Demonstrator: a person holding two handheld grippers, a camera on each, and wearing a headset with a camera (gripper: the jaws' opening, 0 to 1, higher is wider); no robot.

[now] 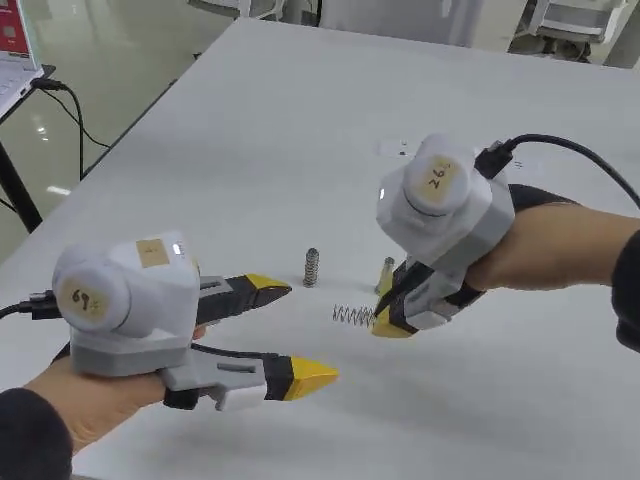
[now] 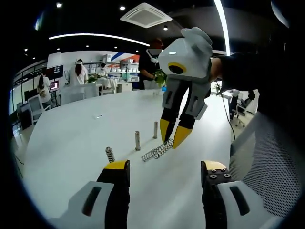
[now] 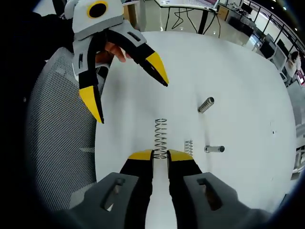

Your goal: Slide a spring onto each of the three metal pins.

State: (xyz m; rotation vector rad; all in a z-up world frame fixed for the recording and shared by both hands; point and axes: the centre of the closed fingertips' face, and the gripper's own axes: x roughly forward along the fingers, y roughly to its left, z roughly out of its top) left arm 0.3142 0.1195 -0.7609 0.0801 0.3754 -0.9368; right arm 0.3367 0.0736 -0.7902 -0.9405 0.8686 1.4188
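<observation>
Progress reads as one pin of three done: the sprung pin (image 2: 110, 154) carries its coil and stands at the near end of the row in the left gripper view. Beyond it the middle pin (image 2: 137, 140) and the far pin (image 2: 155, 130) are bare, so I judge two fits are left.

Your right gripper (image 3: 160, 155) has its jaws pinched on one end of the loose spring (image 3: 160, 136). The spring sticks out ahead of the tips, roughly level and low at the white table (image 1: 300, 120). Whether it rests on the surface I cannot tell, but it will likely need turning upright before it can go over a pin top. Your left gripper (image 1: 292, 332) has its jaws spread wide and carries nothing. It hovers near the sprung pin, a little apart from the work.

Around you, a cable (image 1: 565, 150) trails from the right gripper, a mesh chair (image 3: 57, 143) sits at the table edge, a laptop (image 1: 12, 50) shows at the left of the head view, and people stand far back in the room.

Nothing lies between the spring and the bare pins — the crowding is the pins themselves. They stand close together, and the far one is just beside your right jaw tips, so mind you don't knock it.
</observation>
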